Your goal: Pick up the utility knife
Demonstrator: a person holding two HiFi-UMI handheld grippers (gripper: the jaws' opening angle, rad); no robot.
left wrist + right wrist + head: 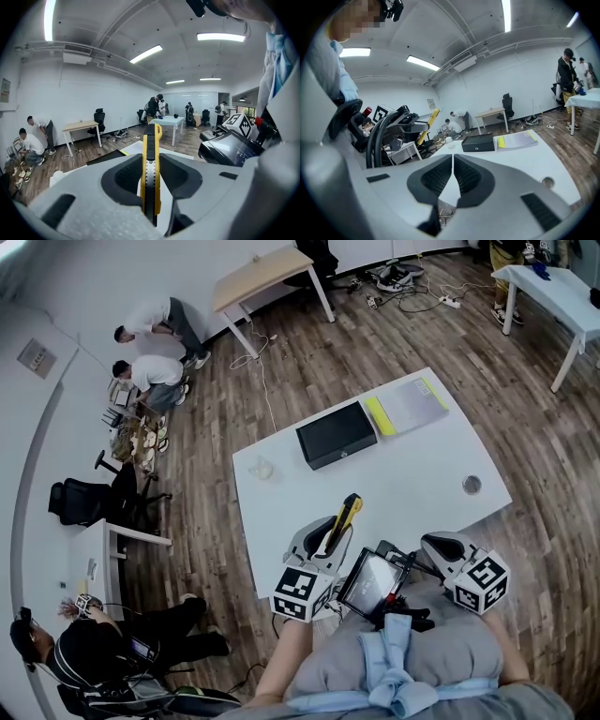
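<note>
White bench – bare over most of its top. Black box at the far side, a yellow-edged booklet just beside it to the right. Left gripper over the bench's near edge, closed on the utility knife: in the left gripper view the pads clamp its yellow-and-black body on edge, tip sticking out forward past the gripper. Right gripper near the person's body, well apart from the knife – jaws together, nothing between them. Small round object near the bench's right edge
</note>
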